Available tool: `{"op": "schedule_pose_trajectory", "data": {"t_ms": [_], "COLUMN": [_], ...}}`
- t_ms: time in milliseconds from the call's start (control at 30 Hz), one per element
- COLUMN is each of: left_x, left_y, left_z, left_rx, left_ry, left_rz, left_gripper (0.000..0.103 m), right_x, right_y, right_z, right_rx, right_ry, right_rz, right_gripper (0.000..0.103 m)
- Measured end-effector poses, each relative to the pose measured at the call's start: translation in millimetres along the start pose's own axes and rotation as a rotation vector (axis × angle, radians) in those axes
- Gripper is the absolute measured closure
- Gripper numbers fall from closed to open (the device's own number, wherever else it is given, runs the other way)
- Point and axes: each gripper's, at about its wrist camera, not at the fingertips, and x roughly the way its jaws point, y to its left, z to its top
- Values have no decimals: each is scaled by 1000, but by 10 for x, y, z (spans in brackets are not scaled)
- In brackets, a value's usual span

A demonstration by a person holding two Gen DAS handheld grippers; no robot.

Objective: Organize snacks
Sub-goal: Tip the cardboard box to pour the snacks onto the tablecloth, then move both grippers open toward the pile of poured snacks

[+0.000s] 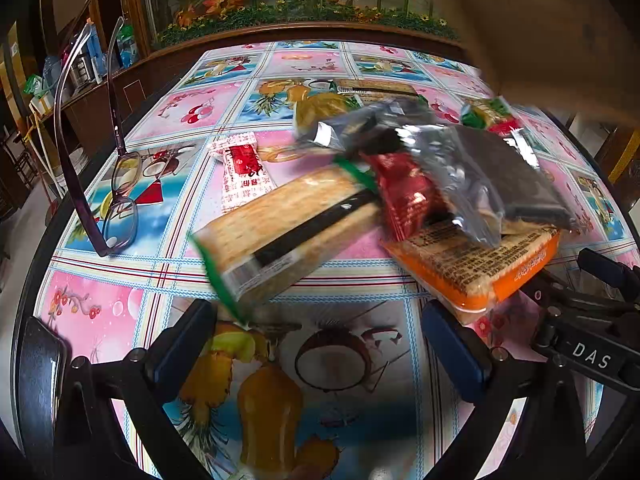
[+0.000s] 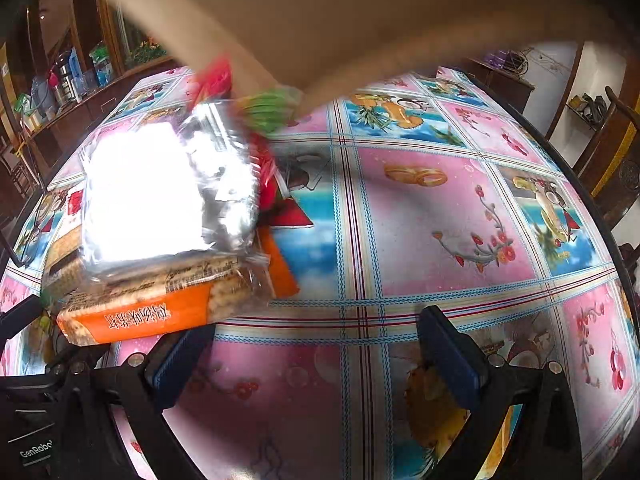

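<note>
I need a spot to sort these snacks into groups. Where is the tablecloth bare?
Free: the wide stretch of tablecloth right of the orange cracker pack. Crowded: the snack pile, with eyeglasses at the left edge.

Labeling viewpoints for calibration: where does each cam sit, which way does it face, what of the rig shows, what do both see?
Left wrist: on the left gripper, low over the table, facing the snack pile and eyeglasses; its open fingers and part of the right gripper show.
Right wrist: on the right gripper, facing across the table; open fingers show.
Shared: orange cracker pack, silver packet, blurred brown cardboard.
</note>
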Motion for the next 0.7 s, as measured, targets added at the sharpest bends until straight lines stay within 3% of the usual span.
{"op": "schedule_pose_trajectory", "data": {"t_ms": [700], "left_x": [4], "left_y": [0], "left_z": [2], "left_rx": [0], "left_ry": [0], "left_rz": [0], "left_gripper": [0], "right_x": [-9], "right_y": [0], "right_z": [-14], "right_rx": [0], "right_ry": [0], "right_rz": [-1], "right_gripper": [0]}}
